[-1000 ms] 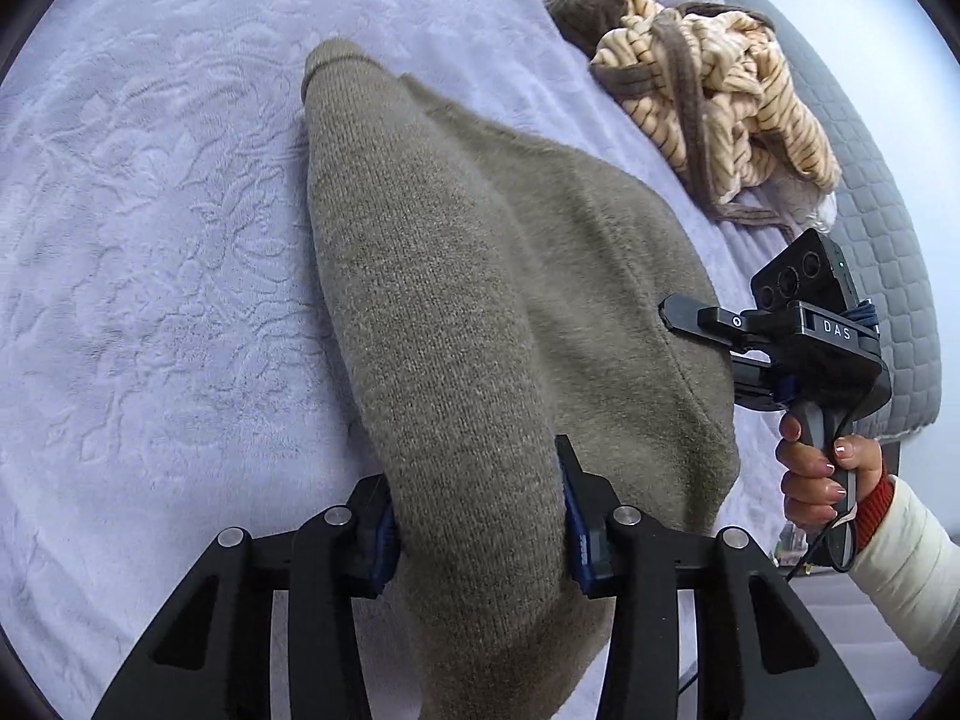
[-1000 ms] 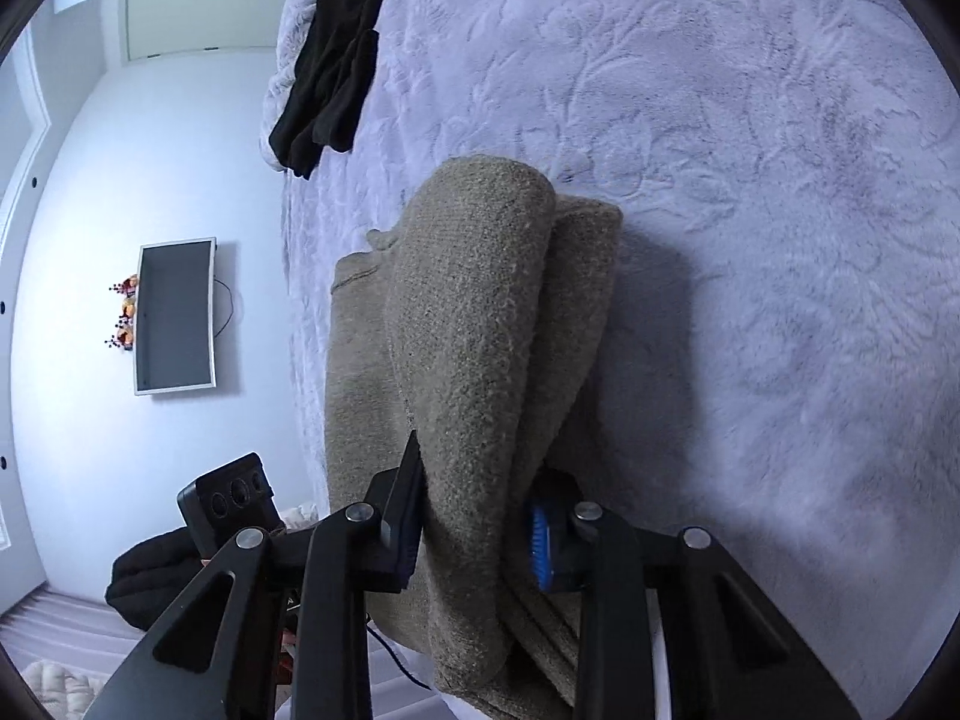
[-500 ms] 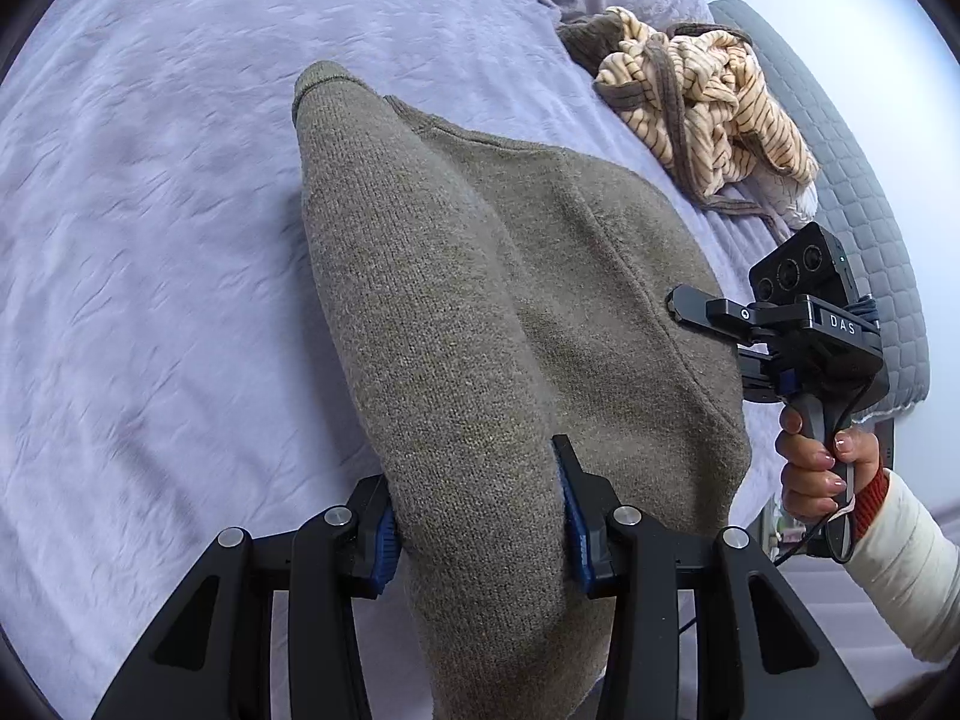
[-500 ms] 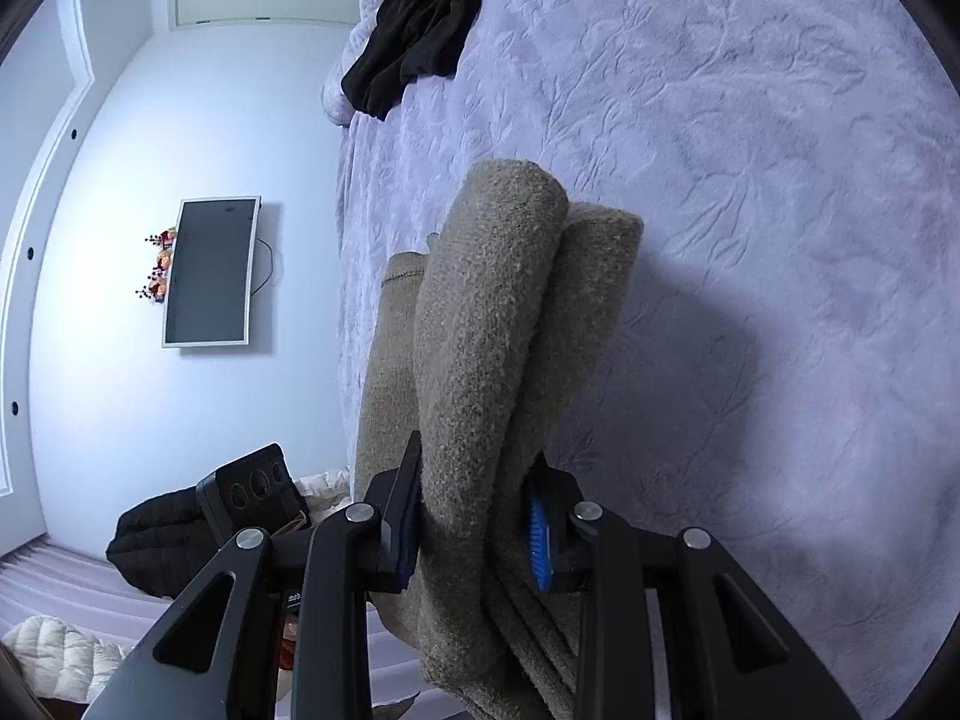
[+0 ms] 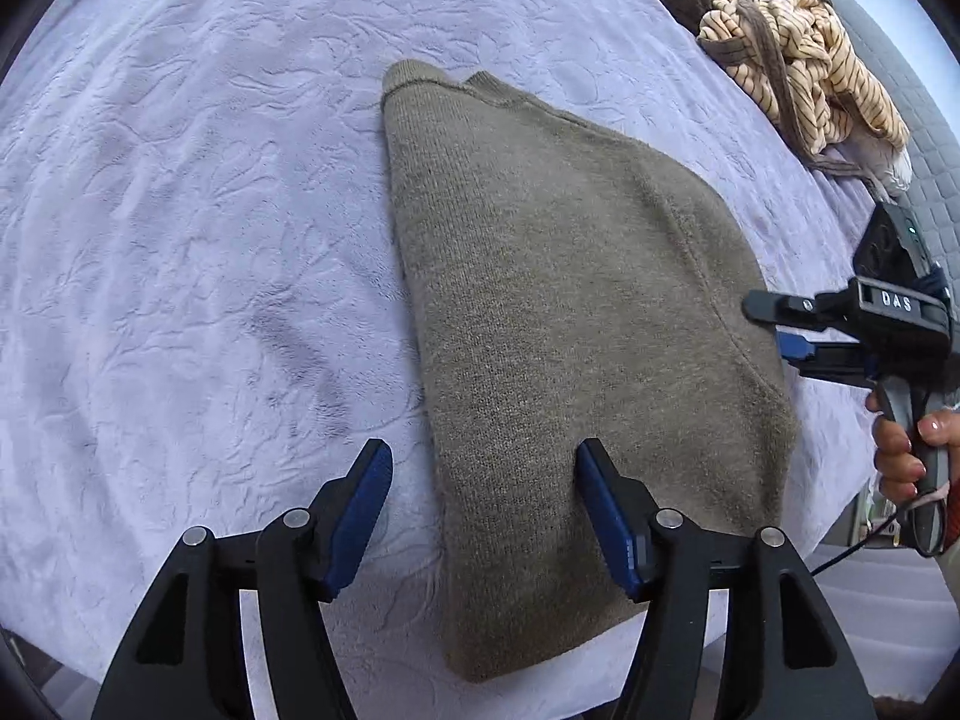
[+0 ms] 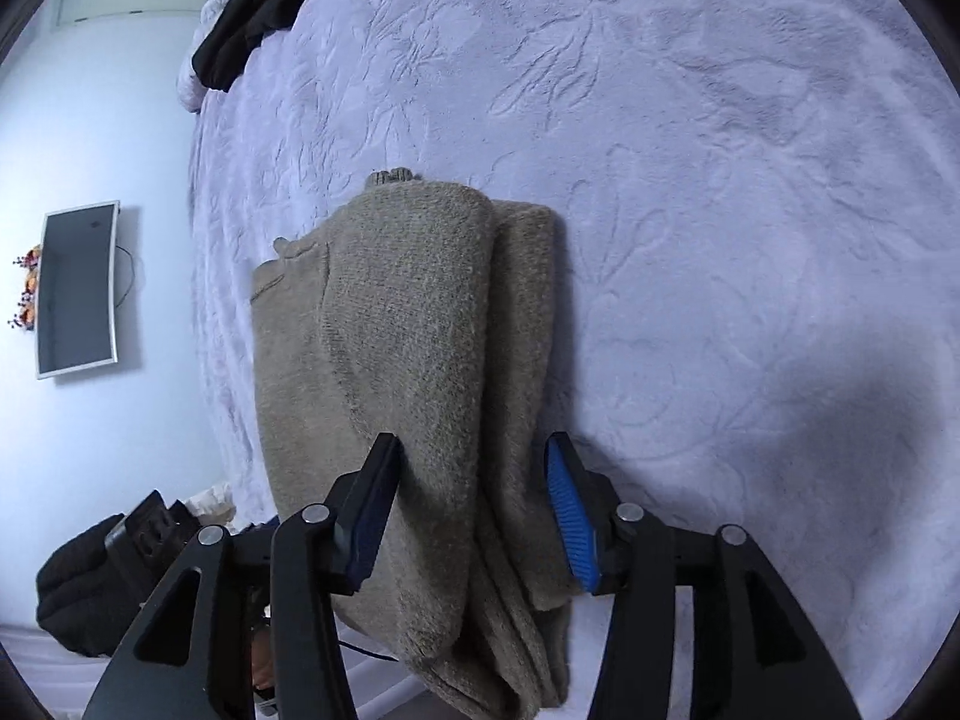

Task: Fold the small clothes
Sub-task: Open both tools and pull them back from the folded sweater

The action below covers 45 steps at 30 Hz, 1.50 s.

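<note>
An olive-brown knitted sweater (image 5: 558, 324) lies folded on the lavender bedspread (image 5: 180, 240). My left gripper (image 5: 480, 480) hangs over its near left edge with the jaws opening. The left pad stands clear of the fabric and the right pad (image 5: 606, 510) is above the knit, so nothing is pinched. In the right wrist view the sweater (image 6: 420, 348) shows as a thick layered fold. My right gripper (image 6: 471, 480) straddles its near end, jaws opening, with the blue pad (image 6: 567, 510) just off the cloth. A hand (image 5: 900, 450) holds the right gripper (image 5: 780, 330) at the sweater's right edge.
A striped beige garment (image 5: 798, 66) lies crumpled at the far right of the bed, beside a grey quilted cover (image 5: 924, 138). A black garment (image 6: 258, 6) sits at the bed's far edge. Beyond the bed are a wall screen (image 6: 78, 288) and a dark bundle (image 6: 78, 594) on the floor.
Both grippers were shut on the sweater and held it up. Both pairs of jaws have now spread and the sweater has dropped flat onto the bedspread.
</note>
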Each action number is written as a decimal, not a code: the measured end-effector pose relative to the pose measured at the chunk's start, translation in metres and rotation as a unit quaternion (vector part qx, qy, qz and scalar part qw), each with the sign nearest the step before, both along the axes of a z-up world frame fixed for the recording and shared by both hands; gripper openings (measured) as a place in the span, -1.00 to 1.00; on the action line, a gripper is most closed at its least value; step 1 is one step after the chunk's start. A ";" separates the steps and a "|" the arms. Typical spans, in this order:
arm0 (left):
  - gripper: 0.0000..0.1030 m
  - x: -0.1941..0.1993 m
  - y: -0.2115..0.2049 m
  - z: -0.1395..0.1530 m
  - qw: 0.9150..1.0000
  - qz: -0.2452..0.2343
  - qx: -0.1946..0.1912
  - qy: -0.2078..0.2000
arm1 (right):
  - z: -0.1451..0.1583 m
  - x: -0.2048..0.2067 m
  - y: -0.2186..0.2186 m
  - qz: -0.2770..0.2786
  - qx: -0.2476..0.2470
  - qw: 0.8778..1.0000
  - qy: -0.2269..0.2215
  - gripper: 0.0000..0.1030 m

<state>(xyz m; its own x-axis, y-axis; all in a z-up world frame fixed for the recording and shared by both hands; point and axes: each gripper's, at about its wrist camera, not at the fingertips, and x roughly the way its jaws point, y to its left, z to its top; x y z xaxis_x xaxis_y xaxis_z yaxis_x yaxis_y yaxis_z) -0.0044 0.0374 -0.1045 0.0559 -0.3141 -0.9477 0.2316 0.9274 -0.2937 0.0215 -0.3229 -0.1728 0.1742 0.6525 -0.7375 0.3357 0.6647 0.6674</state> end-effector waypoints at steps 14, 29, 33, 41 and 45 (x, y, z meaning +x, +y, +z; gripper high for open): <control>1.00 0.000 -0.001 0.031 0.997 0.015 0.042 -0.061 | 0.026 -0.039 0.040 0.055 -0.036 0.998 -0.004 -0.63; 1.00 -0.012 -0.005 0.029 0.996 0.021 0.080 -0.028 | -0.005 -0.058 0.033 0.054 -0.103 0.993 -0.003 -0.54; 1.00 -0.015 -0.008 0.031 0.993 0.023 0.108 -0.033 | 0.002 -0.062 0.029 0.038 -0.097 0.995 0.001 -0.54; 1.00 -0.017 -0.019 0.037 0.992 0.003 0.123 -0.034 | 0.019 -0.069 0.026 0.036 -0.121 0.992 0.014 -0.54; 1.00 -0.016 -0.021 0.039 0.992 -0.001 0.122 -0.034 | 0.028 -0.074 0.025 0.040 -0.149 0.988 0.022 -0.51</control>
<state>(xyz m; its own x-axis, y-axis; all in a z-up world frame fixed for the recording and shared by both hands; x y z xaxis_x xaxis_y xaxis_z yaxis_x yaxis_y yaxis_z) -0.0201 0.0164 -0.0651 0.1217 -0.0755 -0.9897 0.2454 0.9684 -0.0437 -0.0526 -0.2979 -0.1452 0.0951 0.4157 -0.9045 0.2986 0.8549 0.4243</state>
